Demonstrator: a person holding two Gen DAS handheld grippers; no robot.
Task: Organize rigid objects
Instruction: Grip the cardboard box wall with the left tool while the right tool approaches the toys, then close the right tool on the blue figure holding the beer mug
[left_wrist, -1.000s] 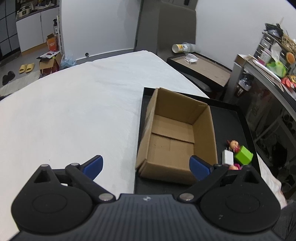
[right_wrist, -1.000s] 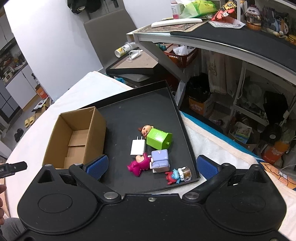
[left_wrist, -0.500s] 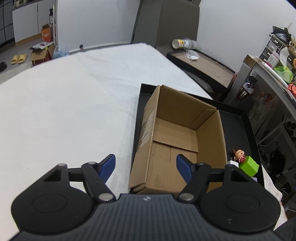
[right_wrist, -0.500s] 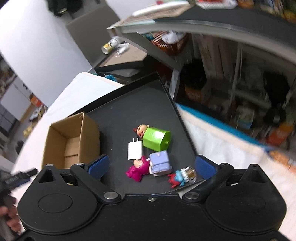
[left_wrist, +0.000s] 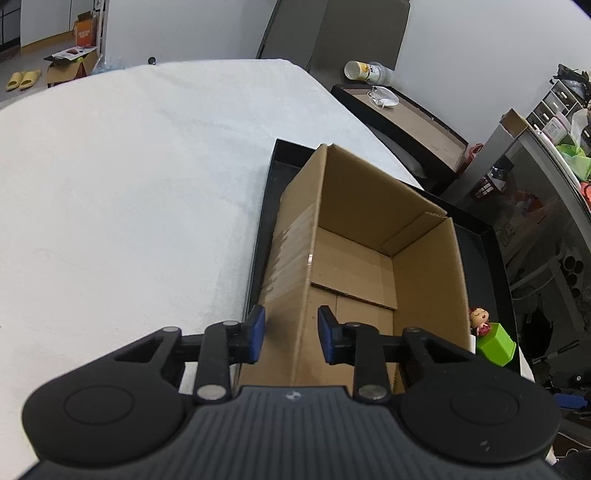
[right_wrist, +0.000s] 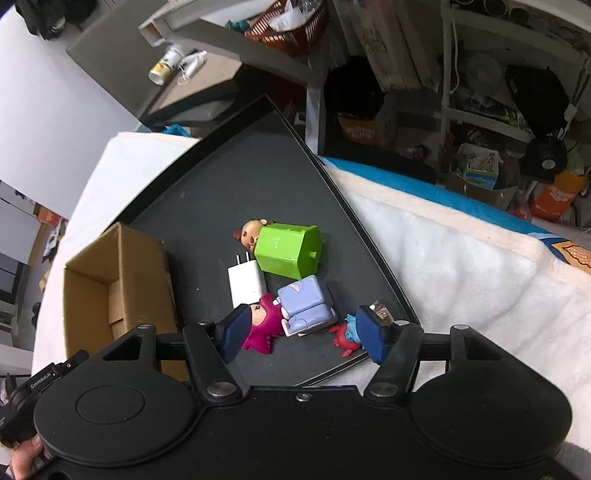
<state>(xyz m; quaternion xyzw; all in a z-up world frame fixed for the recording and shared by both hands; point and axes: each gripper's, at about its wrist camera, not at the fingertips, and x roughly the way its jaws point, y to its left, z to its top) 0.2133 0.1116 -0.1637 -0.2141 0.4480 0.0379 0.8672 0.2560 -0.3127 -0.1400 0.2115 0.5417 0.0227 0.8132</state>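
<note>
So, closest in on the left wrist view, the left gripper (left_wrist: 289, 339) has its blue-padded fingers (left_wrist: 255, 334) partly spread and straddling the near left wall of the cardboard box (left_wrist: 369, 254), one pad outside it and one inside; whether either pad actually touches the cardboard is hard to call. The box sits open on top and empty, on the left part of a black tray (left_wrist: 484, 236), which lies on a white cloth-covered table (left_wrist: 129, 177). Just right of the box, a little brown-haired doll (left_wrist: 479, 320) and a green block (left_wrist: 495, 345) peek out past the box wall. Over on the right wrist view, the right gripper (right_wrist: 303, 334) hangs low over the toy pile with fingers open fairly wide, holding nothing. Between and just beyond its pads lie a magenta figure (right_wrist: 260, 328), a lavender block toy (right_wrist: 306, 304) and a small red-and-blue crab-like figure (right_wrist: 347, 332) near the tray's front corner. A bit farther in there's a white charger plug (right_wrist: 245, 284) touching the green block (right_wrist: 290, 251), with the doll (right_wrist: 249, 234) tucked against the block's far side. The box (right_wrist: 114, 280) sits off to the left of that cluster. Past the tray it's cluttered shelving (right_wrist: 480, 74) and a tipped can (right_wrist: 162, 68) on a low side table.
</note>
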